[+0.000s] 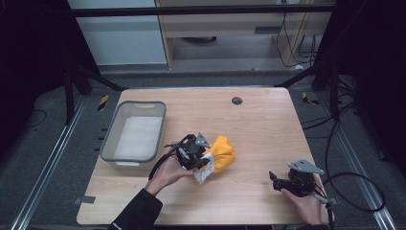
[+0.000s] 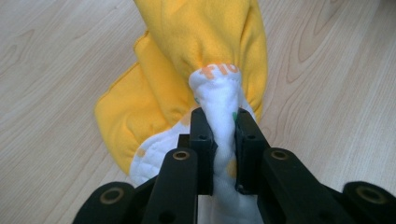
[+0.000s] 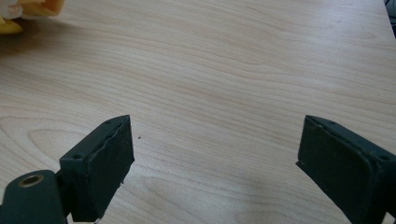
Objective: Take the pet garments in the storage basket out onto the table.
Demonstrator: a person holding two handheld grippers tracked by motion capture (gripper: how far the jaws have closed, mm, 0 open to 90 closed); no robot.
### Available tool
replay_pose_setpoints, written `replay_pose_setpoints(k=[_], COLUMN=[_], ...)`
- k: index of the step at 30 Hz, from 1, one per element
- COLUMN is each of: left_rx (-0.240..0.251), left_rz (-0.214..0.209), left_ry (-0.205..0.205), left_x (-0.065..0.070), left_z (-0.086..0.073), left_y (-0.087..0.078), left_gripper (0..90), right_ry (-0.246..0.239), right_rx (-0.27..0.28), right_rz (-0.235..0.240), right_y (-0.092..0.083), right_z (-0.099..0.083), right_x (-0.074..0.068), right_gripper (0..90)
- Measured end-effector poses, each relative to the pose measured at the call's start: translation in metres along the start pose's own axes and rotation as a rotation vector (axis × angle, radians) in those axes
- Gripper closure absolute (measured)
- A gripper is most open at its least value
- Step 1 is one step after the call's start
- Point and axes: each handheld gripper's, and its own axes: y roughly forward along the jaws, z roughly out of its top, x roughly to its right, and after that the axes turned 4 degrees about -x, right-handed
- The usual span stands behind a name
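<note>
- Yellow cloth (image 1: 223, 152) with a white quilted end lies bunched near the table's (image 1: 258, 124) middle, pinched at that white end by my left gripper (image 2: 219, 140), jaws closed tight on the fabric.
- It stretches away from those jaws, toward the right.
- My right gripper (image 3: 212, 158) rests well apart, jaws wide, empty.
- Grey basket (image 1: 115, 130) sits just left; nothing stands between.

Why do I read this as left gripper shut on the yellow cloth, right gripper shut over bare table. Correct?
One error: the right gripper is open, jaws wide apart over the bare table, as the right gripper view shows. The left gripper is shut on the yellow cloth.
</note>
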Motion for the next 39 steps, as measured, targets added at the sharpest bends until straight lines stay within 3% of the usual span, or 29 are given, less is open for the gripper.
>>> replay_pose_setpoints(k=[22,29,39], left_rx=[-0.021,-0.017,0.003], left_rz=[-0.030,-0.028,-0.028], left_ry=[0.017,0.023,0.018], left_x=[0.009,0.010,0.010], left_z=[-0.007,-0.009,-0.011], left_y=[0.028,0.030,0.026], left_gripper=[74.2,65.5,43.9], right_ry=[-0.004,-0.011,-0.007], right_rx=[-0.003,-0.003,-0.003], right_rz=[0.005,0.001,0.001], right_y=[0.001,0.001,0.001], right_z=[0.000,-0.001,-0.001], right_x=[-0.001,0.000,0.000], right_gripper=[10.1,10.1,9.9])
